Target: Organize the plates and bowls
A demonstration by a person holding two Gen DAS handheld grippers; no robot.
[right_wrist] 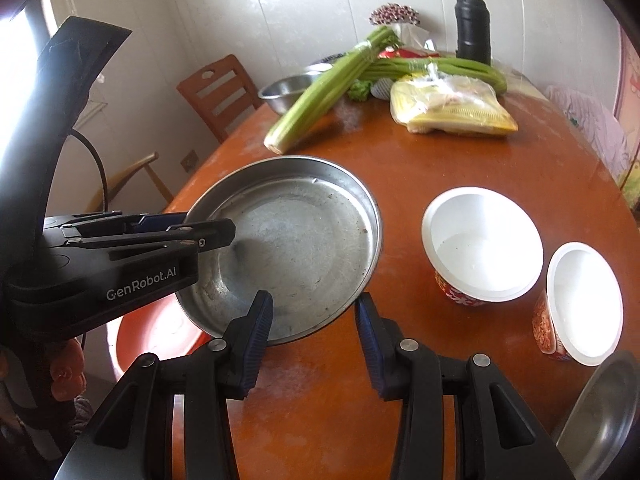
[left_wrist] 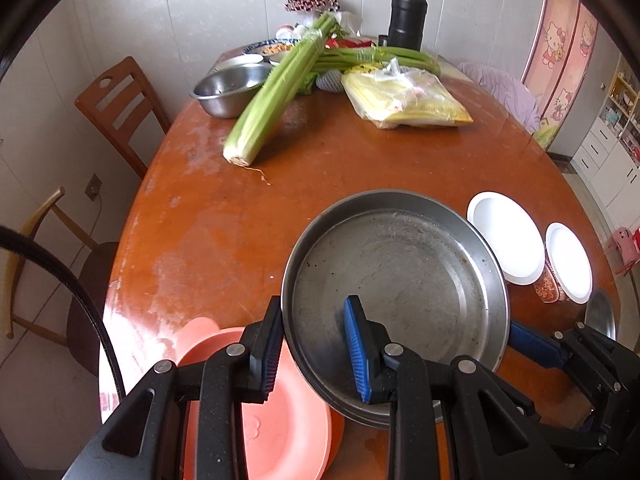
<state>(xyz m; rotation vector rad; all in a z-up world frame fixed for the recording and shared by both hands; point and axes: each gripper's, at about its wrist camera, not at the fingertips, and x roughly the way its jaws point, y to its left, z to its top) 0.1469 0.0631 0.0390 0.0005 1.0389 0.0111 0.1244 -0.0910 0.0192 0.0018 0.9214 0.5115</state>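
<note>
A large round steel plate rests tilted, its near left edge on a pink plate and an orange plate beneath it. My left gripper is open, one finger outside the steel plate's rim and one inside it, not closed on it. In the right wrist view the steel plate lies ahead, with the left gripper body over its left rim. My right gripper is open and empty, straddling the plate's near rim. Two white-lined paper bowls stand to the right.
A steel bowl, celery bunches, a yellow plastic bag and a black flask sit at the table's far end. Another steel dish lies at the near right. Wooden chairs stand on the left.
</note>
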